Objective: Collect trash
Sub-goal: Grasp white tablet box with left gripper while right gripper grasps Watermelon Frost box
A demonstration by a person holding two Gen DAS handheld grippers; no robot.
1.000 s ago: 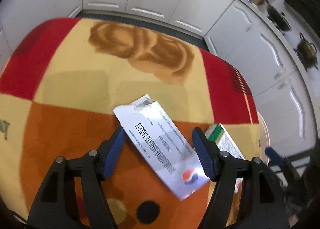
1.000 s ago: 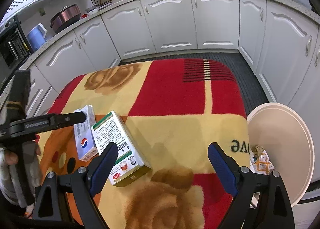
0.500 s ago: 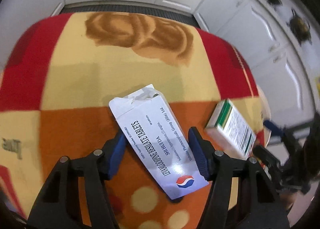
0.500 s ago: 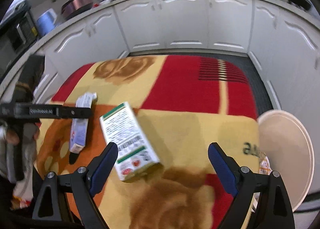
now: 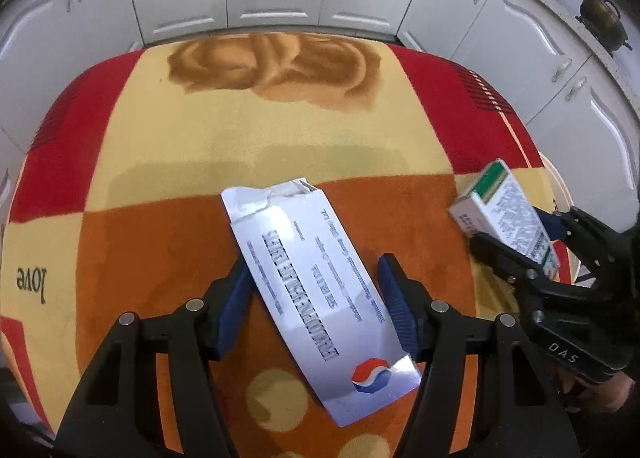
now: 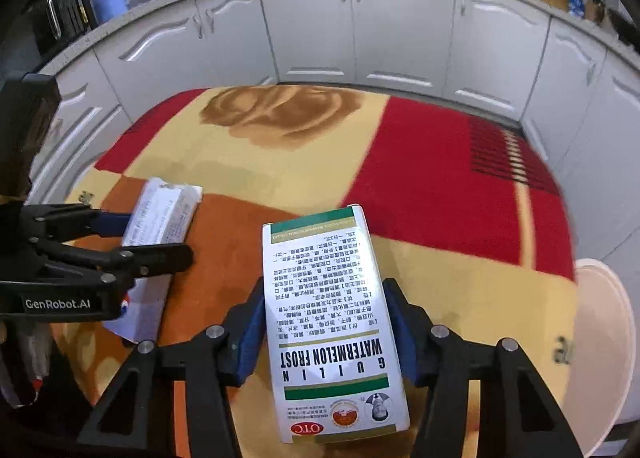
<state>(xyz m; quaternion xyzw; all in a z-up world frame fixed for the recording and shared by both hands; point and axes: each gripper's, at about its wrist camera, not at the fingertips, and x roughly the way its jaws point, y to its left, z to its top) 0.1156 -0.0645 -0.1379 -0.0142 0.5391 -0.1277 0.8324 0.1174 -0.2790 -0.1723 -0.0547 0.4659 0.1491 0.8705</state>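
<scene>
Left tool (image 5: pixel 316 298) gripping white box (image 5: pixel 320 290), right tool (image 6: pixel 326 322) just closed on green-striped box (image 6: pixel 332 322)

white box (image 5: pixel 316 282): glossy card | rug (image 5: pixel 248 138): matt pile | cabinets (image 6: pixel 400 30): smooth

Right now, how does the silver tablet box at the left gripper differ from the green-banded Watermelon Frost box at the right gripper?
The silver tablet box has a torn-open far flap; the Watermelon Frost box looks intact. The silver one is crushed flat with a red-and-blue logo; the other is white, full-bodied, green-striped. The silver box lies skewed between the left gripper fingers; the other sits straight, pinched by the right gripper, whose jaws have just been closing. Both are medicine cartons.
</scene>
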